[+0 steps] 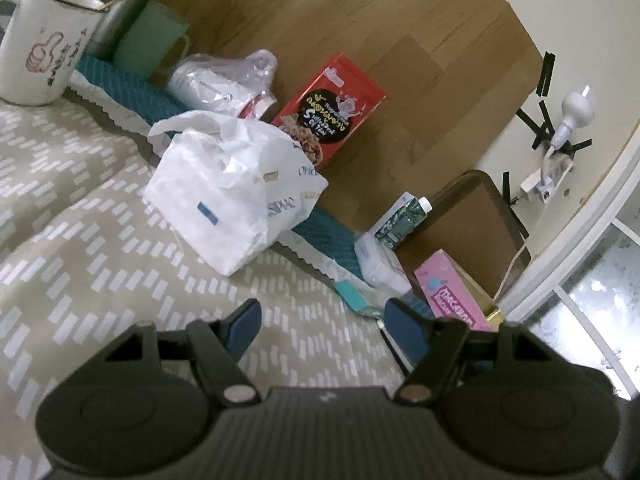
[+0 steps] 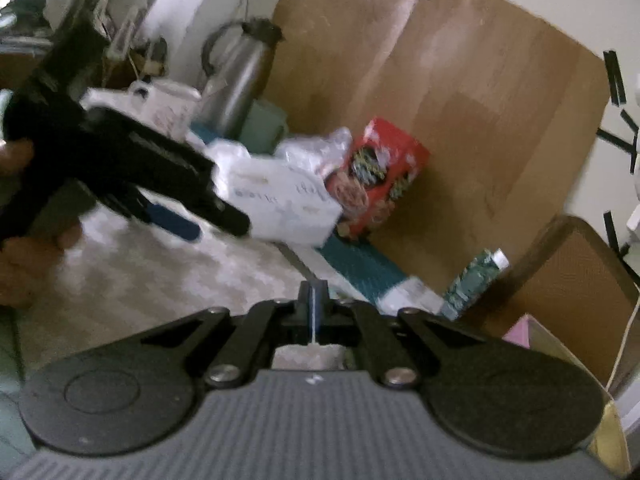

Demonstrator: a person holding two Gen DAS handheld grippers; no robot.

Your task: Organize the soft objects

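Patterned beige cloth (image 1: 80, 208) covers the work surface, backed by a brown board (image 1: 360, 20) leaning against the wall; a teal mat (image 1: 132, 84) runs along the far edge of the cloth.

Largest item: the white plastic bag (image 1: 232, 188), crumpled and soft, lying on the cloth ahead of the left gripper (image 1: 324, 328) and a little to the left of its line. It is taken here to be the task's thing. Behind it, farther from the jaws, a smaller clear plastic bag (image 1: 224, 80) with something rolled inside rests on the mat, and a red box (image 1: 332, 108) stands against the board. A white mug (image 1: 44, 44) and a steel flask (image 1: 120, 8) stand at far left. To the right of the jaws and close by are a pink box (image 1: 452, 292), a green carton (image 1: 400, 220) and a white packet (image 1: 376, 260).

Left gripper: jaws released, blue pads well parted, nothing between them, apart from the bag. In the right wrist view it is seen reaching in from the left with a hand (image 2: 16, 232) on its grip, its tip near the white bag; contact cannot be confirmed through the blur.

Right gripper (image 2: 312, 300): jaws clenched, pads together. A thin pale strip appears at the seam; whether it is a held thing cannot be told.

Assessment: the step in hand is the approach to the white bag, with no grasp yet made. The next move calls for the left jaws to advance up and left onto a raised fold of the bag, then close on loose film, not the bulk.
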